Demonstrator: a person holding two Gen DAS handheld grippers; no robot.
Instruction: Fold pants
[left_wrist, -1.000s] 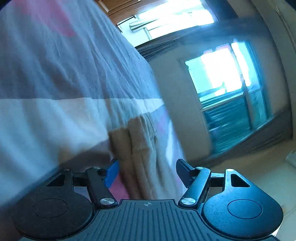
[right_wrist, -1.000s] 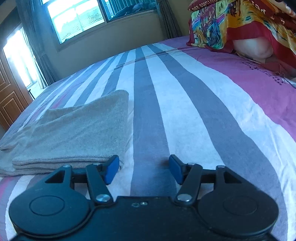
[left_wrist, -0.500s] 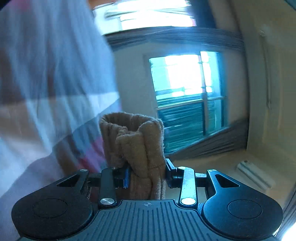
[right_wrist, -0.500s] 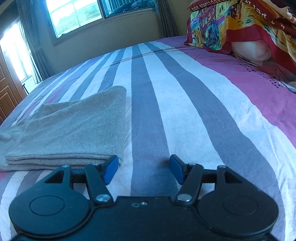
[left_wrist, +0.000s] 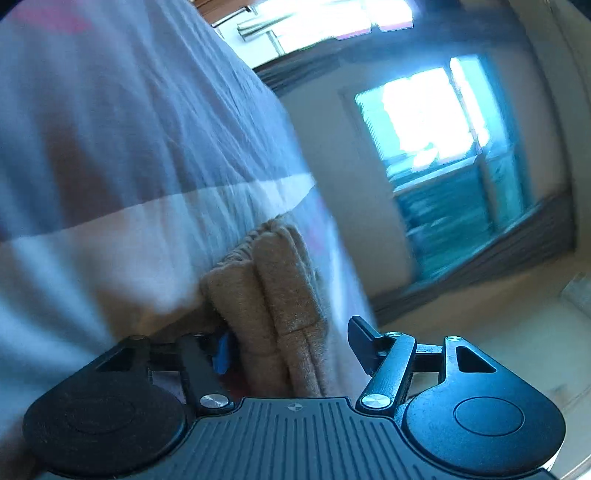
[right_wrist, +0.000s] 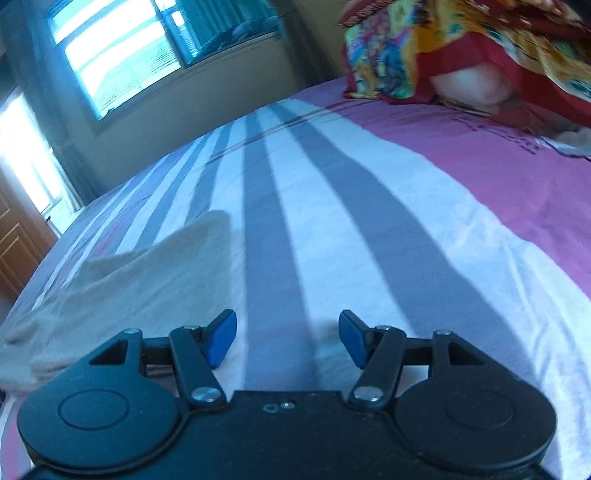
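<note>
The tan pants (right_wrist: 129, 280) lie folded into a flat stack on the striped bed sheet (right_wrist: 369, 229), at the left of the right wrist view. My right gripper (right_wrist: 286, 336) is open and empty, just right of the stack's near corner, low over the sheet. In the left wrist view the camera is rolled sideways and blurred. The folded edge of the pants (left_wrist: 269, 306) stands between the wide-apart fingers of my left gripper (left_wrist: 291, 345). The fingers do not pinch the cloth.
A colourful blanket over a pillow (right_wrist: 461, 55) lies at the far right of the bed. Windows (right_wrist: 147, 48) and a wall stand behind the bed, and a wooden door (right_wrist: 14, 254) is at the left. The bed edge and floor (left_wrist: 498, 325) show in the left wrist view.
Half a second ago my left gripper was shut on the pants' folded edge and held it up; now its fingers are apart and the edge lies on the bed. My right gripper has lifted slightly.
</note>
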